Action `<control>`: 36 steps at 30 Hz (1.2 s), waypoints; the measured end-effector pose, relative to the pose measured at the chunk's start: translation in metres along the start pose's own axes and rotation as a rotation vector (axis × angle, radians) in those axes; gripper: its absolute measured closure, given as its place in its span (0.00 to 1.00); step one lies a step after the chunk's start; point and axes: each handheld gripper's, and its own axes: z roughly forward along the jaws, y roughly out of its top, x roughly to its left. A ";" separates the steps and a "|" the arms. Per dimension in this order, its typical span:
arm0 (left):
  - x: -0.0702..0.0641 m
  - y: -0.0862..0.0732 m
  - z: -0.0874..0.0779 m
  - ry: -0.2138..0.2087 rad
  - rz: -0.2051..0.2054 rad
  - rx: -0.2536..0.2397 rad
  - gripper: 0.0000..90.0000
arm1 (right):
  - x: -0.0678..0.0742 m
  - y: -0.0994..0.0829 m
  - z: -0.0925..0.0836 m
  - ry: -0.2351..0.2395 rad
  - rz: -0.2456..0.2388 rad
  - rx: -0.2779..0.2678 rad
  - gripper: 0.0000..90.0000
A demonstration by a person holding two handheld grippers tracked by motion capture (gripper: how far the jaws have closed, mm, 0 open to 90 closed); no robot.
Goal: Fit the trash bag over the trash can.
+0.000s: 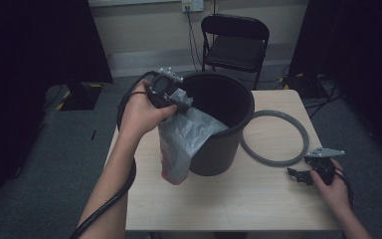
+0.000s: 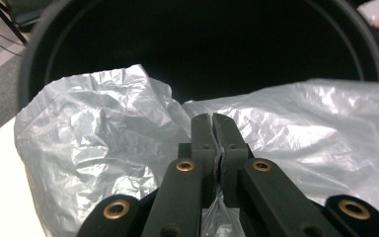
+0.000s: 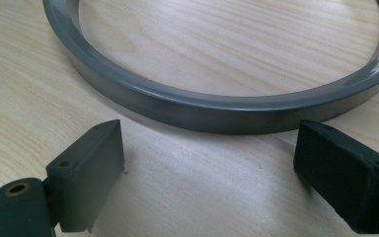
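The table [image 1: 278, 209] is a pale wooden top with a big black bin [image 1: 219, 119] standing near its middle, mouth up and dark inside. That upright stance looks like the point of it: the bin is ready to take a liner.

Just right of the bin lies a grey ring [image 1: 273, 137], flat on the wood and touching or nearly touching the bin's side. My guess is it is the hoop that clamps a liner over the rim, parked within reach until needed.

The grey plastic bag [image 1: 184, 142] hangs at the bin's near left rim, its top at the mouth and most of its length drooping down the outside wall. It is held high, I think, so the opening can be spread over the rim.

The left gripper [image 1: 181, 105] sits right at that rim, and in the left gripper view its 2 jaws are pressed together with a fold of the bag [image 2: 103, 148] pinched between them.

The right gripper [image 1: 298, 176] rests low on the table at the near right, just beside the ring [image 3: 217, 111], its jaws spread wide with nothing between them. It seems to be waiting its turn.
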 end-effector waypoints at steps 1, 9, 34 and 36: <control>0.000 0.004 -0.001 0.008 -0.003 -0.009 0.99 | 0.000 0.000 0.000 0.000 0.000 0.000 0.13; 0.001 0.031 0.004 0.066 -0.016 -0.082 0.99 | 0.000 0.000 0.000 0.001 -0.001 0.000 0.13; 0.002 0.031 0.045 0.053 0.004 -0.121 0.38 | 0.000 0.000 0.000 0.003 -0.003 0.000 0.13; 0.002 0.030 0.040 0.063 0.017 -0.135 0.32 | 0.000 0.000 0.000 0.003 -0.002 0.000 0.13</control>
